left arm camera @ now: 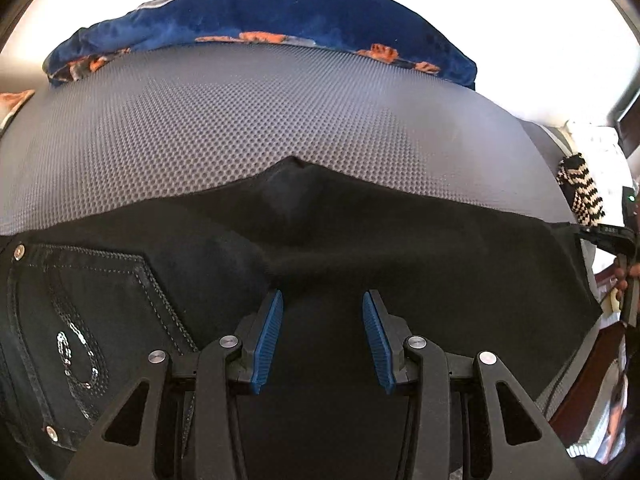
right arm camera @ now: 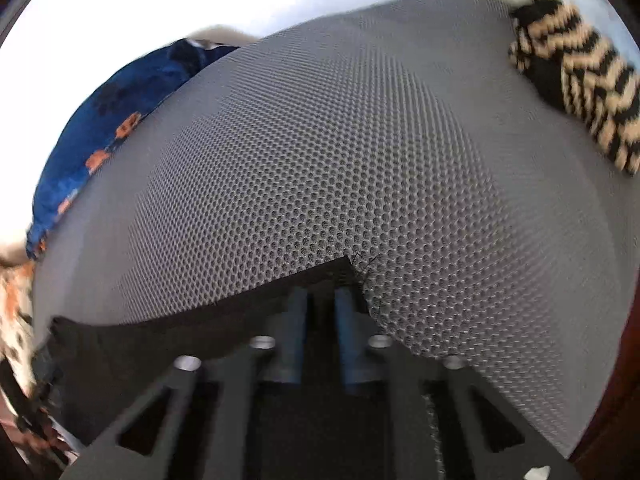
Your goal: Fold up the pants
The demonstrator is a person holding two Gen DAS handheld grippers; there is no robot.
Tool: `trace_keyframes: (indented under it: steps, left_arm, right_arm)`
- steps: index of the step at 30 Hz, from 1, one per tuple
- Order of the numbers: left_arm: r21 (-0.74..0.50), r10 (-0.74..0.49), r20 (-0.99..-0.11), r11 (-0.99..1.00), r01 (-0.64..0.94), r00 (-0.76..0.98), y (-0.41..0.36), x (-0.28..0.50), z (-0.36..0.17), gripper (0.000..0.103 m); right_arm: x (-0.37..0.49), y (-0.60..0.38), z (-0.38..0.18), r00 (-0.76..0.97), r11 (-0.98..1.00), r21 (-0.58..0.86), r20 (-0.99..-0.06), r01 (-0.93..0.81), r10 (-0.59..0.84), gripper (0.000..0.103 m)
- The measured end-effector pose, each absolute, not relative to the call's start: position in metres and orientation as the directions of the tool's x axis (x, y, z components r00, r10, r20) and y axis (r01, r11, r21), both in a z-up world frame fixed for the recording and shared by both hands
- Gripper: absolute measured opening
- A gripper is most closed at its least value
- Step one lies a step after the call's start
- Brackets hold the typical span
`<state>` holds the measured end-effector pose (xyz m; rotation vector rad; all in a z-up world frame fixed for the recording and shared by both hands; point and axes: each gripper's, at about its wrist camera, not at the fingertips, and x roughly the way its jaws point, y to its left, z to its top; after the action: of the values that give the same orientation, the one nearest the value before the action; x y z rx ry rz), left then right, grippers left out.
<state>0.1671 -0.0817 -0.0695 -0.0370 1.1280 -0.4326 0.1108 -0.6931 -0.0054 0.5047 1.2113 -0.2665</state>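
At the bottom centre of the left wrist view, the left gripper [left arm camera: 322, 334] is seen with its blue pads [left arm camera: 267, 340] spread wide and nothing between them, poised over the black pants [left arm camera: 328, 240]. The pants fill the lower half of that frame, a stitched back pocket [left arm camera: 84, 320] at lower left and a raised peak in the cloth edge at centre.

In the blurred right wrist view, the right gripper [right arm camera: 320, 312] is seen at bottom centre with its fingers nearly together, apparently pinching the corner of the pants [right arm camera: 168, 344].

A slip is judged likely if that corner is held by only a thin bite of fabric; the peak and ridge could be trapped into a crooked fold if only one side is pulled.

Beyond the cloth edge, the grey honeycomb mat [left arm camera: 240, 128] lies bare across mid-frame, giving open room. A blue patterned cushion [left arm camera: 280, 16] bounds the far edge, and a striped knit item [right arm camera: 580, 80] lies at the upper right of the right wrist view.
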Motion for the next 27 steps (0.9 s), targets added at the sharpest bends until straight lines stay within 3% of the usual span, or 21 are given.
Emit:
trace_keyframes:
  steps: [8,14,20,21,23,27]
  left_arm:
    - [-0.202,-0.324,-0.871,0.922,0.331,0.370,-0.087,0.165,-0.070,0.044]
    - [-0.191,-0.316,-0.873,0.922,0.337,0.371,-0.088,0.165,-0.070,0.044]
    - [-0.173,-0.307,-0.874,0.922,0.348,0.378,-0.090,0.164,-0.070,0.045]
    - [-0.171,-0.305,-0.873,0.922,0.348,0.380,-0.091,0.164,-0.070,0.045]
    - [-0.167,-0.303,-0.873,0.922,0.350,0.382,-0.091,0.164,-0.070,0.046]
    - [-0.194,-0.319,-0.866,0.925,0.328,0.386,-0.087,0.164,-0.066,0.046]
  right_arm:
    - [0.108,-0.667,0.001,0.362,0.925,0.208,-0.928,0.318,0.085,0.013]
    - [0.112,-0.672,-0.005,0.353,0.929,0.155,-0.935,0.337,0.028,0.016]
    - [0.116,-0.686,-0.012,0.364,0.904,0.230,-0.927,0.360,0.090,0.018]
    - [0.117,-0.689,-0.012,0.374,0.898,0.250,-0.921,0.362,0.106,0.017]
    - [0.118,-0.693,-0.013,0.387,0.889,0.284,-0.912,0.360,0.135,0.005]
    - [0.112,-0.696,0.001,0.423,0.882,0.243,-0.905,0.403,0.056,0.001]
